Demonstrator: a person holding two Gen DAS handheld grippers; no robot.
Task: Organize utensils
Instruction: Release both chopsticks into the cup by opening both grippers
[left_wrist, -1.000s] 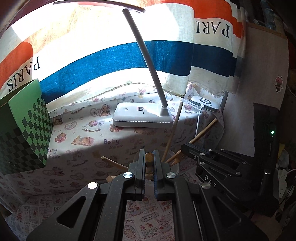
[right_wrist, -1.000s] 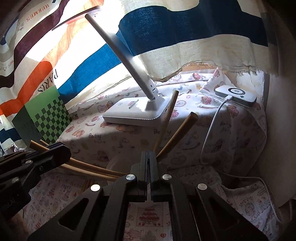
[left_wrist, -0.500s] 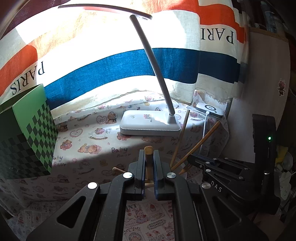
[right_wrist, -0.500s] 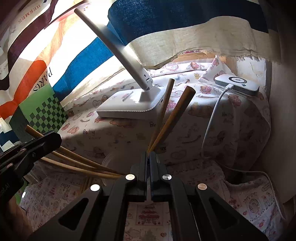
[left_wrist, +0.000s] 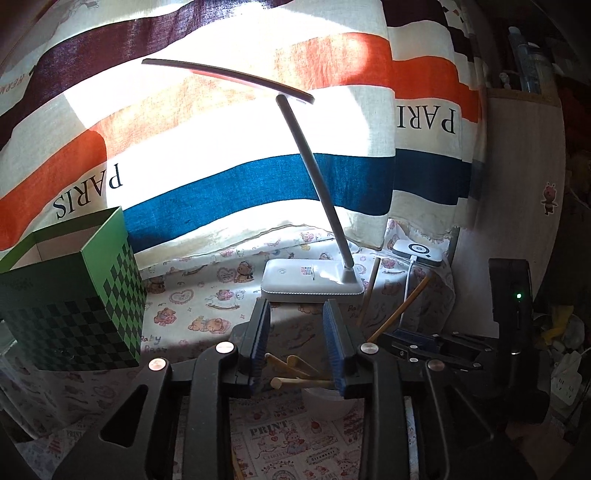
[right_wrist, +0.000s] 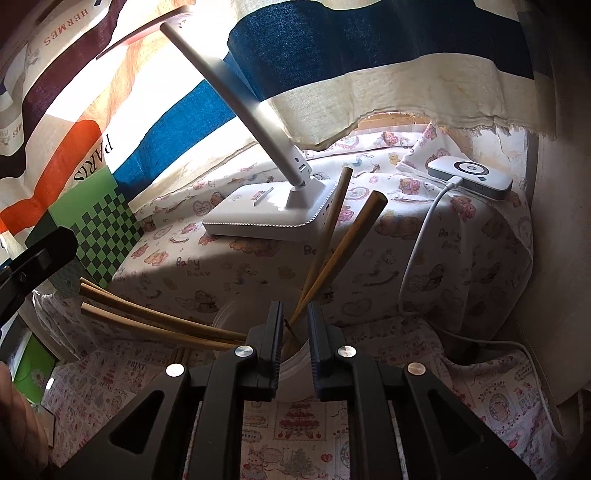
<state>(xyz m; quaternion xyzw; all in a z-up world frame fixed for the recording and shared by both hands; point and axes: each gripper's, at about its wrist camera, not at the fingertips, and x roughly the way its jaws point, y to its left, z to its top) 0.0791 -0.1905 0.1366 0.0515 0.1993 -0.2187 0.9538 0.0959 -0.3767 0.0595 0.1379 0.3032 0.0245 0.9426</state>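
A white cup (left_wrist: 325, 400) stands on the cloth-covered desk (left_wrist: 192, 302) and holds the wooden utensils: in the left wrist view, three rounded handle ends (left_wrist: 291, 363) lean out of it toward the left, lying low between the fingers of the left gripper (left_wrist: 298, 350), whose jaws are spread wide apart and grasp nothing. In the right wrist view the same cup's rim (right_wrist: 295, 360) shows just behind the right gripper (right_wrist: 295, 332), and two longer wooden sticks (right_wrist: 343, 236) rise from it, tilted up and to the right, their tips crossing in front of the lamp base. The right gripper's jaws stand parted with a narrow gap, and the feet of those two sticks pass through that gap without either pad visibly pressing on them. Three more wooden handles (right_wrist: 147, 321) fan out of the cup to the left in this view, nearly level. The right gripper also appears in the left wrist view as a black body (left_wrist: 443, 347) just right of the cup. Behind the cup sits a white desk lamp (left_wrist: 312, 280) with a slanted arm, and to its right a small white device (left_wrist: 416, 253) with a cable plugged in. A green checkered box (left_wrist: 74, 302) stands at the left of the desk. A striped curtain (left_wrist: 221, 147) printed with "PARIS" hangs behind everything, brightly backlit.
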